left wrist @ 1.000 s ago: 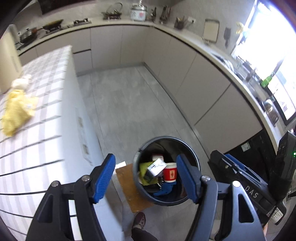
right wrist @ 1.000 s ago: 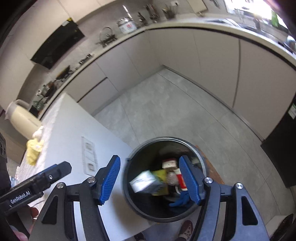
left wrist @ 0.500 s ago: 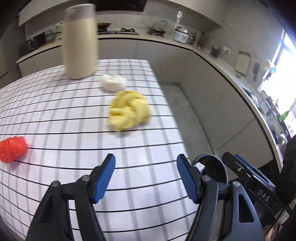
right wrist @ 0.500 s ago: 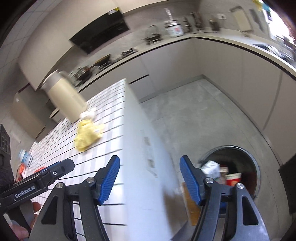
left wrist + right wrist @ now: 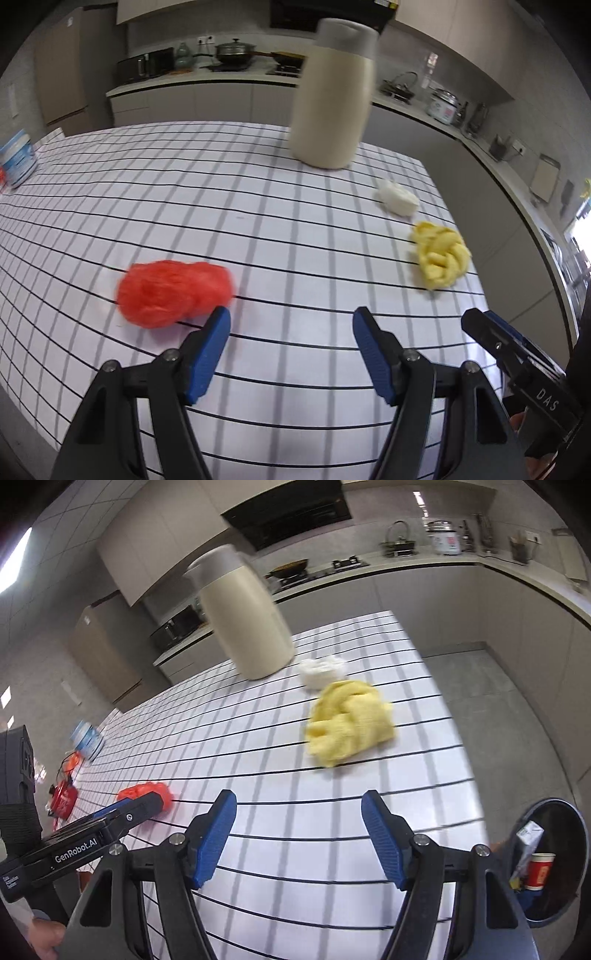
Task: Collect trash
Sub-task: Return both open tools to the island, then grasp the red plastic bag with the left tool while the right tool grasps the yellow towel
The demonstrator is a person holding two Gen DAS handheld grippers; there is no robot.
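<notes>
Trash is lying on the grid-patterned white tablecloth [image 5: 295, 236]: a crumpled red plastic bag [image 5: 173, 293] just beyond the left gripper [image 5: 291, 325], whose fingers are spread and empty, then a small white wad [image 5: 397, 197], probably tissue, and a crumpled yellow wrapper [image 5: 349, 722]. The right gripper [image 5: 298, 810] is likewise gaping, holding nothing. The dark round bin [image 5: 576, 853] is sitting rightmost. A fresh pick seems to be starting; next, closing on the red bag.

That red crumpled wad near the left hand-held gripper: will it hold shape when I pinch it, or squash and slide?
The red wad looks like thin crumpled plastic film, so it will probably squash flat and weigh little. Sitting loose on the smooth checked tablecloth, it may skid if nudged. The left hand-held gripper is open.
</notes>
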